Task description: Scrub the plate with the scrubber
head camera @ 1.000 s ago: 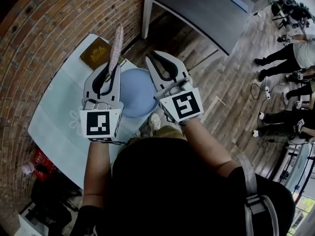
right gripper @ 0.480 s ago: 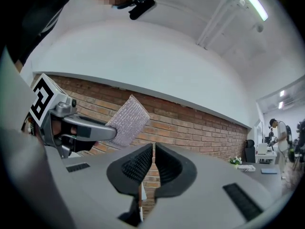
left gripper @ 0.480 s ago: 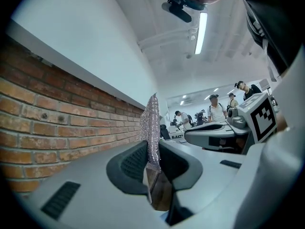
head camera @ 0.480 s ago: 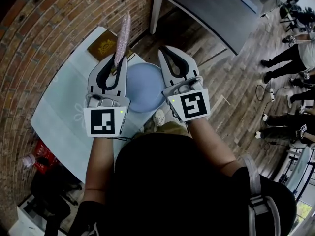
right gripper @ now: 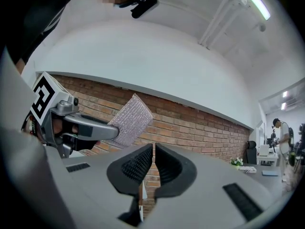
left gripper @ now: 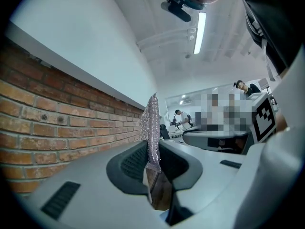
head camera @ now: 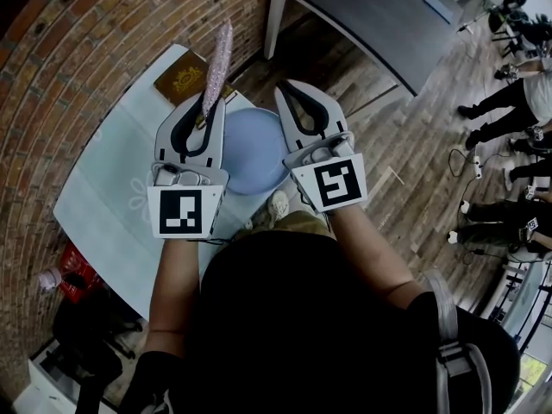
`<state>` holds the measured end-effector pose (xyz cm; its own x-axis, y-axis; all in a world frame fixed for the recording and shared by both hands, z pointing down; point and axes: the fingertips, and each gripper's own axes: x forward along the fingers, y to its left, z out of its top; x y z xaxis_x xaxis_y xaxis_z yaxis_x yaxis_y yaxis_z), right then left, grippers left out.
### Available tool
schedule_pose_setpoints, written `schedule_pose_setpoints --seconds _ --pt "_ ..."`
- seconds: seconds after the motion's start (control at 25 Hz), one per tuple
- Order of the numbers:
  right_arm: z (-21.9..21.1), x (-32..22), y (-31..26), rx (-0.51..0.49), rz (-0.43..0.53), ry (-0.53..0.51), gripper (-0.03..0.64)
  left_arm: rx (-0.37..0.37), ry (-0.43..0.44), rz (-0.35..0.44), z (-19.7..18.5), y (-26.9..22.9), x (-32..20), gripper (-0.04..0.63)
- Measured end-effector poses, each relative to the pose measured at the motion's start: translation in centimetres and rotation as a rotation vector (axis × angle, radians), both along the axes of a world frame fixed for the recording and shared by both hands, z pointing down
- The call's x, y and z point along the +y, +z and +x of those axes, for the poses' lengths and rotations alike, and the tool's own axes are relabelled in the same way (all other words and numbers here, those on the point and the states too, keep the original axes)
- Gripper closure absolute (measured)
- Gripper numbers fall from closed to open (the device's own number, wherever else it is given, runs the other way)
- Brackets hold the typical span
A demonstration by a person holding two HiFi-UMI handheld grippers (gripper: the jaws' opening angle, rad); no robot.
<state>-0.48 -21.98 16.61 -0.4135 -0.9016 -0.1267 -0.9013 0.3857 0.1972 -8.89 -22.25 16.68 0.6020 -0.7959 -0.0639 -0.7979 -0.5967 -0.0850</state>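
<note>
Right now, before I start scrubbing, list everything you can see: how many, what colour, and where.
plate: one, blue, on the pale table, below and between the two grippers
scrubber: one, silvery, sticking out past the left gripper's fingers
pale table: one, whitish blue, beside the brick wall
brown flat box: one, brown with a gold mark, at the table's far end
dark table: one, dark grey top, white legs, farther off
red object: one, on the floor by the pale table; kind unclear
people: several, at the right edge
left gripper: one, grey, fingers shut on the scrubber
right gripper: one, grey, fingers together, empty
</note>
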Motion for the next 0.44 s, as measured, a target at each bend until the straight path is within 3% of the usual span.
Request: schedule_pose_setpoints --seconds 0.44 --pt "0.37 0.05 -0.53 -0.008 0.003 -0.002 0.569 -0.009 0.003 0.011 0.65 -0.4 0.31 0.523"
